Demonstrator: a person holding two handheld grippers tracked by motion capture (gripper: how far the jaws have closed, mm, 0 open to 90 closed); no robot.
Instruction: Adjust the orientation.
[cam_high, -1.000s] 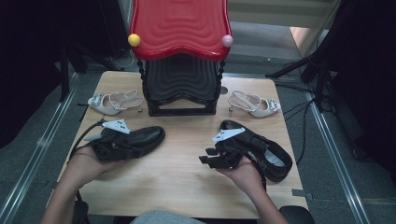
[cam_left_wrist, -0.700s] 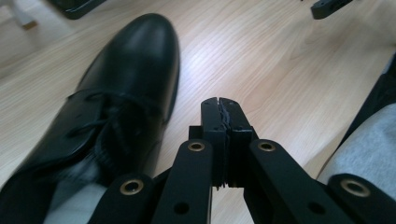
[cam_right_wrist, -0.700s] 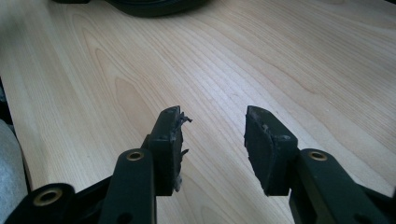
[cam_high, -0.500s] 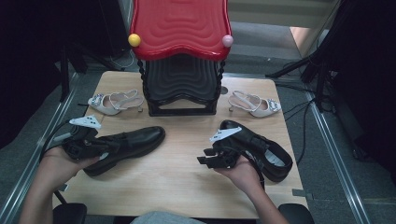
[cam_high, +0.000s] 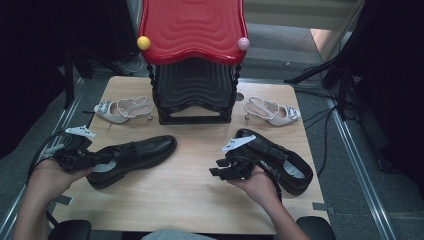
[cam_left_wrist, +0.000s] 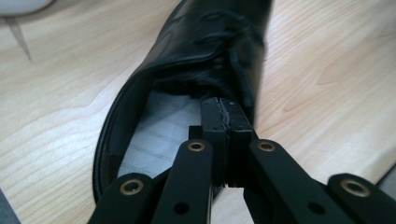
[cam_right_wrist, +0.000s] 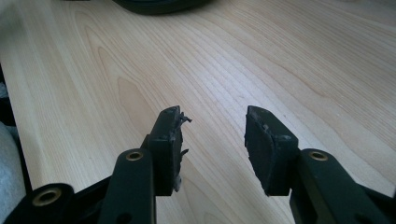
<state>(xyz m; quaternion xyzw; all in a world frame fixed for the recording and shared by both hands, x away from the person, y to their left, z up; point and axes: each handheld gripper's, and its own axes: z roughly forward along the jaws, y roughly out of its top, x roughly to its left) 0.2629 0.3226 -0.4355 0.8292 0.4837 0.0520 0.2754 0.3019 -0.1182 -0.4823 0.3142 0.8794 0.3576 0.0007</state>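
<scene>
At table edge, left gripper (cam_high: 92, 159) dragged shoe (cam_high: 132, 157) left.

High view looks down on the table (cam_high: 200, 195); both gripper views skim it closely

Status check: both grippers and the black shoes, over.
Left gripper shut at the heel opening of the left black shoe. Right gripper open over bare table, beside the right black shoe. Nothing in the way.

Light wood desk (cam_high: 200, 200) mid-frame, grey floor (cam_high: 280, 45) around it. Stacked stools up top, red (cam_high: 192, 27) over black (cam_high: 195, 92). Dark stands (cam_high: 340, 75) and cables at right.
</scene>
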